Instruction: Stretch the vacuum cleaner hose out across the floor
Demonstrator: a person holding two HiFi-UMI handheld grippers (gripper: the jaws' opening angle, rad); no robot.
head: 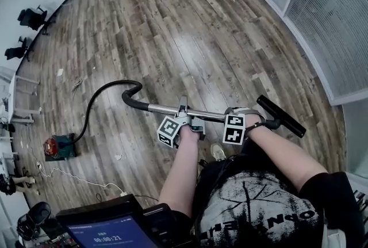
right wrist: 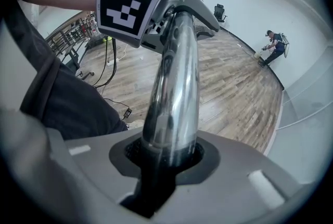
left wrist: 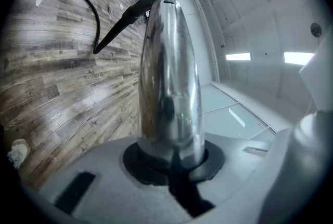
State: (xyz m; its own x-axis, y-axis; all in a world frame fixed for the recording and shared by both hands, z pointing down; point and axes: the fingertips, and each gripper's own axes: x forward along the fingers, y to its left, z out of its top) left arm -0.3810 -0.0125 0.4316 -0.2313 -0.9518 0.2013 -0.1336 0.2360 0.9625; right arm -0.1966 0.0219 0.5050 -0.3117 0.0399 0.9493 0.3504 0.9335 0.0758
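A screen [head: 106,231] at the person's waist reads 00:00:21; the shirt print is too unclear to read. The fingers of the left gripper [head: 183,116] and the right gripper [head: 246,118] each pinch the chrome wand [head: 164,108] — left nearer the black hose [head: 95,104], which curves over the wood floor [head: 190,28] to the vacuum cleaner [head: 59,147].

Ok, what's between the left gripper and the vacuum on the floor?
Head view: the black hose curves from the vacuum to the bent handle, then a short stretch of metal tube runs into the left gripper.
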